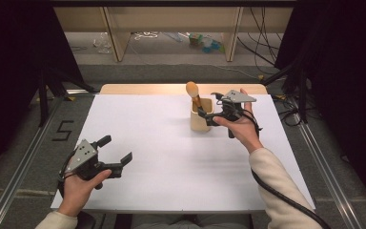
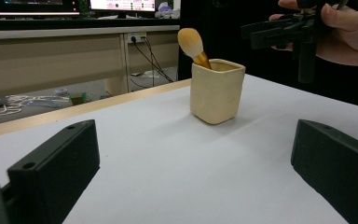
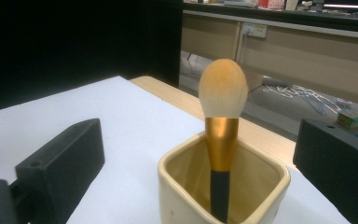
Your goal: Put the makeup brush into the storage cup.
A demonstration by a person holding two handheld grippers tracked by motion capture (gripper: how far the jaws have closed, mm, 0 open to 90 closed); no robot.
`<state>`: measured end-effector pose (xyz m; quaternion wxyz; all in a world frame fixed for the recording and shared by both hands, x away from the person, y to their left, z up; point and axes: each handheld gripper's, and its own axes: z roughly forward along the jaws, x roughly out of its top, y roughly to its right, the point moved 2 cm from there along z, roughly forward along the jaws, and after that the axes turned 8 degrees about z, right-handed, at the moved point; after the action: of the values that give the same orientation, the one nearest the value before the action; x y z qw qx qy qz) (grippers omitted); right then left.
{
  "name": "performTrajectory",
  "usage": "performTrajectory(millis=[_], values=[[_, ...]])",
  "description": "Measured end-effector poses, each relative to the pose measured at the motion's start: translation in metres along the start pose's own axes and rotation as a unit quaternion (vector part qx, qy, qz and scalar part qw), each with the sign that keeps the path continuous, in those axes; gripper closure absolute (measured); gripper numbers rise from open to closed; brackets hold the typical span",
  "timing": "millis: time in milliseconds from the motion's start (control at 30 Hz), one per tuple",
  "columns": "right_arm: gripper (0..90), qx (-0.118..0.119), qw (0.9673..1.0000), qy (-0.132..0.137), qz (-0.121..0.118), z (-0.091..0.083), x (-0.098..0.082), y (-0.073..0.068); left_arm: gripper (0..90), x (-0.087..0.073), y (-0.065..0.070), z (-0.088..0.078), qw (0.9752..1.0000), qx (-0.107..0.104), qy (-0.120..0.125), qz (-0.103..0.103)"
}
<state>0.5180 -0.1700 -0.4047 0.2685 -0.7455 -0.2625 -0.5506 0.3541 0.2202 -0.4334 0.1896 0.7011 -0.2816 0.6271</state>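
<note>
A cream square cup [image 1: 200,121] stands on the white table [image 1: 162,157], toward its far side. A makeup brush [image 1: 193,93] with an orange-white head and a gold ferrule stands in the cup, head up. My right gripper [image 1: 210,109] is just right of the cup, level with its rim, and open. In the right gripper view the cup [image 3: 182,191] and brush [image 3: 223,93] sit between the jaws, and neither jaw touches them. My left gripper [image 1: 116,149] is open and empty near the front left, pointing toward the cup [image 2: 216,91].
A wooden strip [image 1: 138,89] runs along the table's far edge. Behind it are desk legs, cables and small items on the floor [image 1: 205,43]. Metal rails [image 1: 24,157] flank the table on both sides.
</note>
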Motion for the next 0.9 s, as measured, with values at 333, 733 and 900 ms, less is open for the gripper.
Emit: performTrajectory(millis=[333, 733, 900], values=[[2.3, 0.009, 0.9999, -0.001, -0.013, -0.021, -0.004, -0.01, 0.5, 0.0, 0.0, 0.001, 1.0, -0.001, 0.003, -0.001], [1.2, 0.032, 0.9993, -0.009, -0.017, -0.053, -0.009, -0.026, 0.4, 0.0, 0.0, 0.0, 1.0, 0.0, 0.0, 0.0], [0.7, 0.032, 0.9993, -0.001, -0.022, -0.068, -0.011, -0.034, 0.4, 0.0, 0.0, 0.0, 1.0, 0.0, 0.0, 0.001]])
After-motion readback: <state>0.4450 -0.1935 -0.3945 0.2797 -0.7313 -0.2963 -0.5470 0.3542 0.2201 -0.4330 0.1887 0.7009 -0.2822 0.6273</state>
